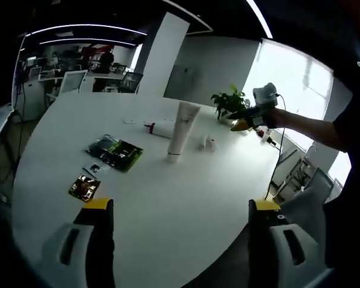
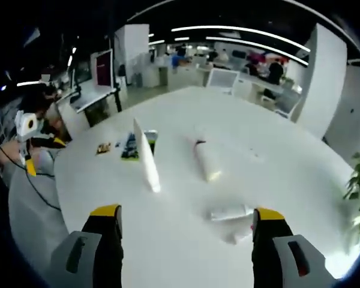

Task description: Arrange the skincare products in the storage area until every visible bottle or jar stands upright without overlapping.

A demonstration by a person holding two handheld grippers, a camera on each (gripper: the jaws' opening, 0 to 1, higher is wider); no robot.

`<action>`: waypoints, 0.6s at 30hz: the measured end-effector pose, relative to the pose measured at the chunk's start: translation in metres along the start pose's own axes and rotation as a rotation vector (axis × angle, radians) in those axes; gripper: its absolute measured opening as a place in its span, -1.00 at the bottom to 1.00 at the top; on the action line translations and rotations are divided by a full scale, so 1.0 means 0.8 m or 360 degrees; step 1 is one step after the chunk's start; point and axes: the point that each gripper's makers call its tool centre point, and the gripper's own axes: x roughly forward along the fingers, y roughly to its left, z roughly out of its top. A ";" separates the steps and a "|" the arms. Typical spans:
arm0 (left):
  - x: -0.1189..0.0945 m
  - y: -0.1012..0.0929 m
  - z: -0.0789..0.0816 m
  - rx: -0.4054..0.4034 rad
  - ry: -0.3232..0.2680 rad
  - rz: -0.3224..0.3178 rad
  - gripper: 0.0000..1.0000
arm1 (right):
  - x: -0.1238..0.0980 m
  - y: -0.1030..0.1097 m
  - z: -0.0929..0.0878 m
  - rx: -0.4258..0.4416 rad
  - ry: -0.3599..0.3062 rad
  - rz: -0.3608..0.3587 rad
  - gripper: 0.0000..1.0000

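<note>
On the round white table point(image 1: 168, 198) one tall white tube point(image 1: 181, 129) stands upright beside a fallen white bottle point(image 1: 161, 128), awaiting both released, empty grippers.

A big white table point(image 1: 168, 198) stood in an open office. A bright window point(image 1: 294, 90) was at upper right, a white column point(image 1: 162, 54) behind, ceiling light strips point(image 2: 240, 39) above.
</note>
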 end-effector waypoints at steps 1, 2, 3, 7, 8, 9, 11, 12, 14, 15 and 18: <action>0.001 0.001 0.000 -0.0003 0.0003 0.0001 0.73 | 0.007 -0.002 -0.001 -0.0019 0.0026 0.0010 0.68; 0.002 0.002 0.000 -0.0007 0.0003 0.0002 0.73 | 0.012 -0.002 -0.002 -0.0023 0.0036 0.0014 0.67; 0.002 0.003 0.001 -0.0011 0.0001 0.0003 0.73 | 0.018 -0.003 -0.002 -0.0028 0.0050 0.0025 0.66; 0.005 0.007 0.002 -0.0018 0.0003 0.0008 0.73 | 0.038 -0.010 -0.005 -0.0059 0.0095 0.0042 0.60; 0.006 0.008 0.001 -0.0020 0.0006 0.0009 0.73 | 0.042 -0.011 -0.005 -0.0060 0.0102 0.0045 0.59; 0.006 0.009 0.000 -0.0021 0.0013 0.0010 0.73 | 0.046 -0.013 -0.005 -0.0060 0.0111 0.0049 0.58; 0.007 0.011 -0.002 -0.0014 0.0027 0.0014 0.73 | 0.056 -0.017 -0.005 -0.0061 0.0127 0.0057 0.54; 0.007 0.012 -0.003 -0.0013 0.0031 0.0015 0.73 | 0.061 -0.020 -0.006 -0.0066 0.0139 0.0057 0.52; 0.009 0.015 -0.004 -0.0015 0.0039 0.0018 0.73 | 0.069 -0.022 -0.004 -0.0065 0.0144 0.0063 0.50; 0.009 0.017 -0.005 -0.0017 0.0040 0.0019 0.73 | 0.073 -0.023 -0.003 -0.0062 0.0150 0.0069 0.49; 0.011 0.022 -0.004 -0.0026 0.0036 0.0027 0.73 | 0.089 -0.022 -0.001 -0.0081 0.0178 0.0093 0.48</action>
